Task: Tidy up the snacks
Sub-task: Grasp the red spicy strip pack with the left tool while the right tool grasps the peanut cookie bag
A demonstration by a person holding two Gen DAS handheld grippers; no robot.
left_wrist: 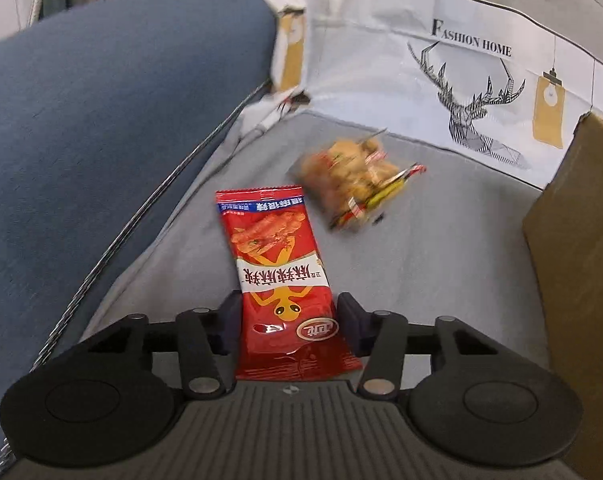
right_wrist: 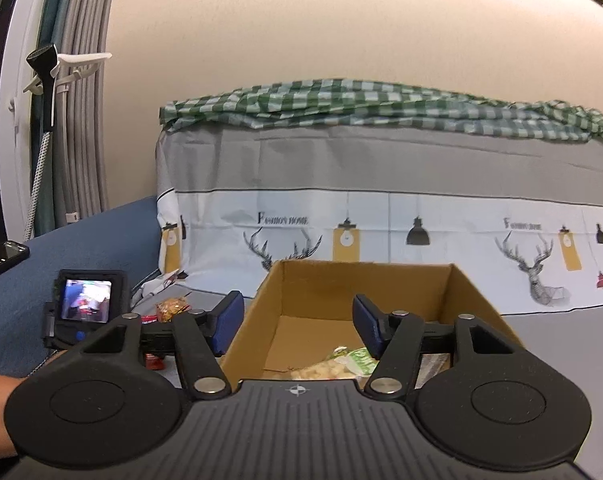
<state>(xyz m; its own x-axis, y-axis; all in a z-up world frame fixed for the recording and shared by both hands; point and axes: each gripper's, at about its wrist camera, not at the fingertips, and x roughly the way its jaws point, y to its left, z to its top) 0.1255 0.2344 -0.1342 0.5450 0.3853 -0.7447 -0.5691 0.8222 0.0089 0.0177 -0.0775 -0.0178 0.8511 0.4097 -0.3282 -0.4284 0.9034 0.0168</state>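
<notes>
Left gripper (left_wrist: 289,322) sits low over the grey sheet, jaws at a middling width, the red snack packet (left_wrist: 279,280) lying between them. I can't tell if the pads press it; a sliver of gap shows each side, so I read it as not clamped. Right gripper (right_wrist: 297,322) hangs at the near edge of the cardboard box (right_wrist: 321,292), jaws fairly wide and empty, with nothing between them but the box's near left wall and interior behind.

Largest first: the blue sofa arm (left_wrist: 101,100) runs along the left edge of the seat. The printed deer cover (left_wrist: 441,92) drapes the back. The grey sheet (left_wrist: 441,260) over the seat carries everything. The cardboard box stands at the sheet's right side, open-topped, already holding a few snacks, including a green-and-white packet (right_wrist: 357,358). The red snack packet lies flat near the sheet's front, long axis pointing away from me. The clear bag of peanut-like snacks (left_wrist: 357,184) lies just beyond it, toward the back edge, apart from the packet.

Step in hand, as I judge it: picking the red packet off the sheet to go into the box. Two loose items left, so roughly mid-task.

Next move calls for closing my left jaws squarely on the packet's sides, lifting clear, then carrying right over the box rim. The packet is thin and slick, so it may buckle or slip.
</notes>
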